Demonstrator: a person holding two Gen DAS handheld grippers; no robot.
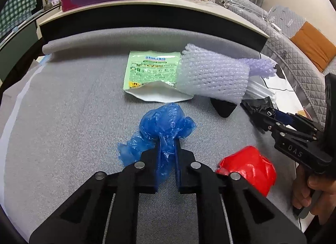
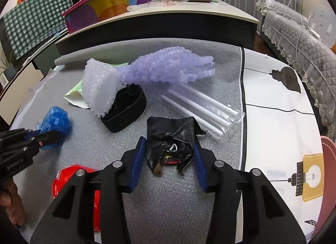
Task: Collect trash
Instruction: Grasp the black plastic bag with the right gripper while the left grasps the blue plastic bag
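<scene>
Trash lies scattered on a grey cloth [image 1: 73, 107] that covers the bench.

Left gripper [image 1: 167, 147]: fingers clamped together on a crumpled blue plastic bag [image 1: 166, 124], translucent and wrinkled, bunched into a ball beyond the fingertips, with loose film trailing to the left. The bag rests on the cloth at mid-bench, on the near side.

Right gripper [image 2: 170, 149]: blue-padded fingers stand either side of a crumpled black plastic bag [image 2: 172, 134], glossy, with a red and a gold-patterned scrap showing at its open near end. Pads sit against the bag's sides; grip looks light. The bag lies on the cloth close to its right edge.

Other trash:
- red plastic bag [image 1: 250, 166], shiny, crumpled, near edge of bench between the two grippers.
- green-and-white pouch [image 1: 151, 71], torn open at the near end, toward the far edge; dense printed text, too small to read.
- white foam net sleeve [image 1: 210, 74] overlapping the pouch's right side, touching a lilac foam net [image 2: 168, 67].
- black band [image 2: 126, 107] under the white sleeve's end.
- clear pack of white tubes [image 2: 201, 109] beside the black bag.

Writing: "DAS" embossed on the right gripper body in the left wrist view.
</scene>
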